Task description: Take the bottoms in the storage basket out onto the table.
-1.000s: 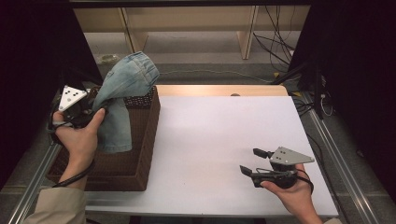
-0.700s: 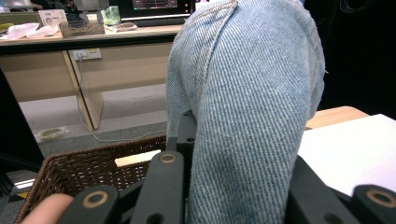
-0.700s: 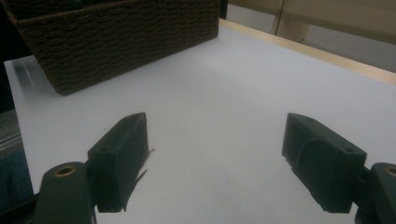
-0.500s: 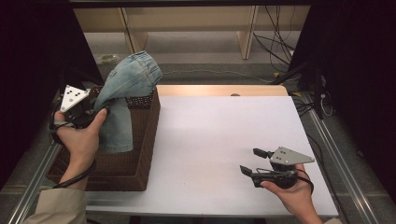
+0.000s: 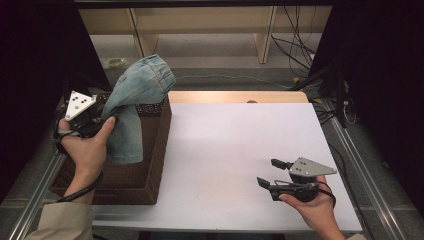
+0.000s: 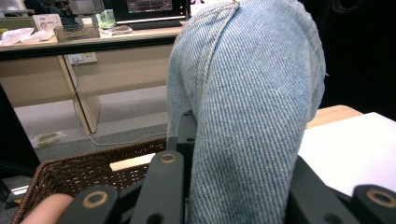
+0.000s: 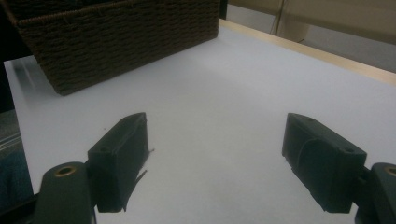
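A light blue pair of jeans [image 5: 135, 105] hangs bunched above the brown wicker basket [image 5: 155, 150] at the table's left edge. My left gripper [image 5: 100, 120] is shut on the jeans, holding them up over the basket's open top. In the left gripper view the denim [image 6: 247, 116] runs down between the black jaws, and the basket rim [image 6: 79, 163] lies below. My right gripper [image 5: 272, 172] rests low over the white tabletop near the front right, open, with nothing between its fingers [image 7: 119, 154].
The white tabletop [image 5: 235, 145] stretches between the basket and my right hand. A wooden strip [image 5: 235, 96] edges its far side. Metal rails [image 5: 370, 185] run along both sides of the table. Cables [image 5: 300, 55] and desk legs stand on the floor beyond.
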Motion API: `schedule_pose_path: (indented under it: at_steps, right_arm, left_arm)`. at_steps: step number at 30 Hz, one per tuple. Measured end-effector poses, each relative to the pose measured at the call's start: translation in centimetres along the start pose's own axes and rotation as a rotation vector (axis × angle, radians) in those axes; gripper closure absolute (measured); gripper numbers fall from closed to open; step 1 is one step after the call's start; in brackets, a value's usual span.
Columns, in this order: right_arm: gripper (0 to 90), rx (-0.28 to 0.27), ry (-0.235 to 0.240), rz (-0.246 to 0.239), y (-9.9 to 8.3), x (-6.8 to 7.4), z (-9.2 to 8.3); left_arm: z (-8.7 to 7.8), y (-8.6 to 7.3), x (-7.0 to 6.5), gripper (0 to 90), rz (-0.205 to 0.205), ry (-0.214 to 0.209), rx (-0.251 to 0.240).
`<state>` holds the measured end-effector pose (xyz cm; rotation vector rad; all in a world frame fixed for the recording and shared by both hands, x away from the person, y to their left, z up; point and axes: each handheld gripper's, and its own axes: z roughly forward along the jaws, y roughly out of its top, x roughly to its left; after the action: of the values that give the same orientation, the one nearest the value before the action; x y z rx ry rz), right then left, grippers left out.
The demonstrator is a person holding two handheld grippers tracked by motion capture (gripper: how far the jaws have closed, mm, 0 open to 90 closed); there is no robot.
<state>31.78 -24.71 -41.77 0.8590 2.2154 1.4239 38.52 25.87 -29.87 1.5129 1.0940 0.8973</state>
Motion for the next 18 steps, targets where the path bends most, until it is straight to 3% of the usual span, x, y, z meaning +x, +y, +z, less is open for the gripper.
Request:
schedule_pose_path:
  at_steps: [18]
  right_arm:
    - [23.8, -0.001, 0.001, 0.000, -0.01, -0.01, 0.00]
  left_arm:
    - [-0.09, 0.21, -0.62, 74.1, 0.024, -0.011, -0.007]
